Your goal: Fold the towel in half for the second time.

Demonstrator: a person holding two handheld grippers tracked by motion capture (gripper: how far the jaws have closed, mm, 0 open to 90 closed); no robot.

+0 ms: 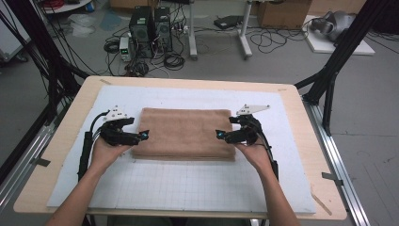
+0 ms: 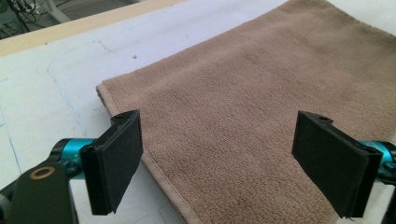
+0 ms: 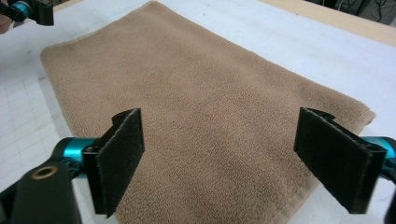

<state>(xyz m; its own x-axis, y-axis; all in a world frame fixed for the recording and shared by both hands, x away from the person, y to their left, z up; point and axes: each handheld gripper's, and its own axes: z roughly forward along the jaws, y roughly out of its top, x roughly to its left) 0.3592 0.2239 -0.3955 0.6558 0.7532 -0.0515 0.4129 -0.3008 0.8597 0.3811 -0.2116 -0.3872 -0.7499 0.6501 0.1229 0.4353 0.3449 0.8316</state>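
Observation:
A tan towel lies folded flat in the middle of the white gridded mat. At the towel's left edge my left gripper is open, its wide-set jaws just above the cloth. The towel fills the space between the black pads there, nothing gripped. My right gripper is open at the towel's right edge, pointing inward. In the right gripper view the towel stretches away between its pads, and the left gripper shows at the far corner.
The mat covers a light wooden table. Beyond the far edge, computer towers, cables and a desk frame stand on the floor. Black frame legs rise at both sides.

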